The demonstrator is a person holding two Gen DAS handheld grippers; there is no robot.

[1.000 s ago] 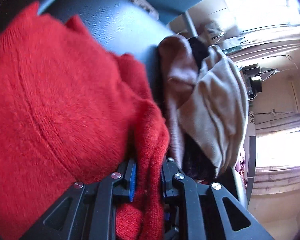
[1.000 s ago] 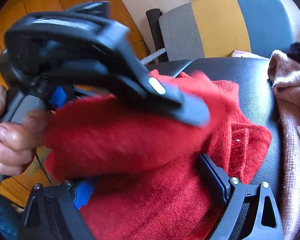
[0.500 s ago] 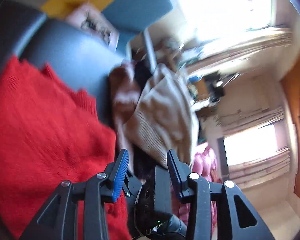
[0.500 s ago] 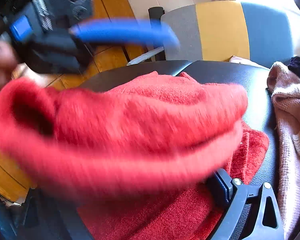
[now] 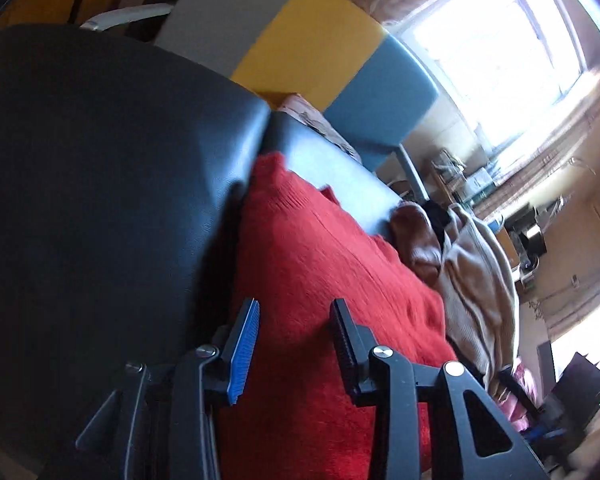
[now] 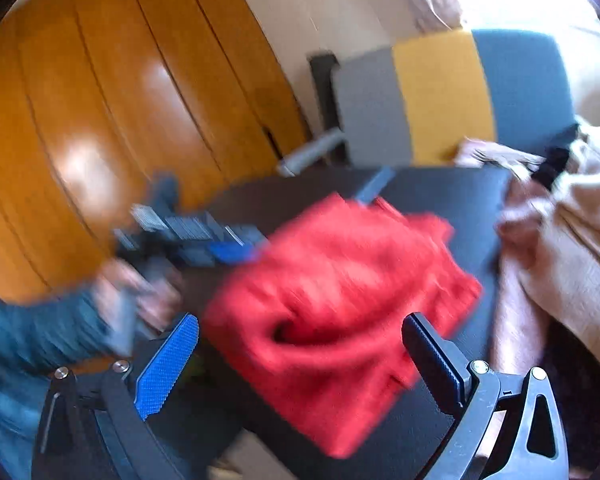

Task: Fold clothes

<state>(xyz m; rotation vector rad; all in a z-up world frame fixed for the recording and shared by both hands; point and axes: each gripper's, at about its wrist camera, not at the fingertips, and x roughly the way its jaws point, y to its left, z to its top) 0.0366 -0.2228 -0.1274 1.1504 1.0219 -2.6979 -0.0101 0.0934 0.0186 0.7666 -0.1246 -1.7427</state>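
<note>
A red knitted sweater (image 6: 340,288) lies bunched and folded on a black leather seat (image 6: 440,200). In the right wrist view my right gripper (image 6: 300,360) hangs above the sweater's near edge. Its jaws are opening wide and the pads touch nothing. My left gripper (image 5: 294,336) hovers over the sweater (image 5: 320,264) by its left edge, where it meets the seat (image 5: 100,180). Its jaws are closing, with only air between the pads. The right wrist view shows the left gripper (image 6: 220,246) blurred at the sweater's left side, held by a hand (image 6: 140,288).
A heap of beige and pink clothes (image 6: 560,240) lies on the right of the seat, also in the left wrist view (image 5: 472,280). Behind stands a chair back (image 6: 440,96) in grey, yellow and blue. Wooden doors (image 6: 100,100) fill the left. A bright window (image 5: 500,40) is far right.
My left gripper let go of the red sweater fold, opened, and swung round to the sweater's left edge. My right gripper rose and drew back, and the folded-over part dropped onto the sweater.
</note>
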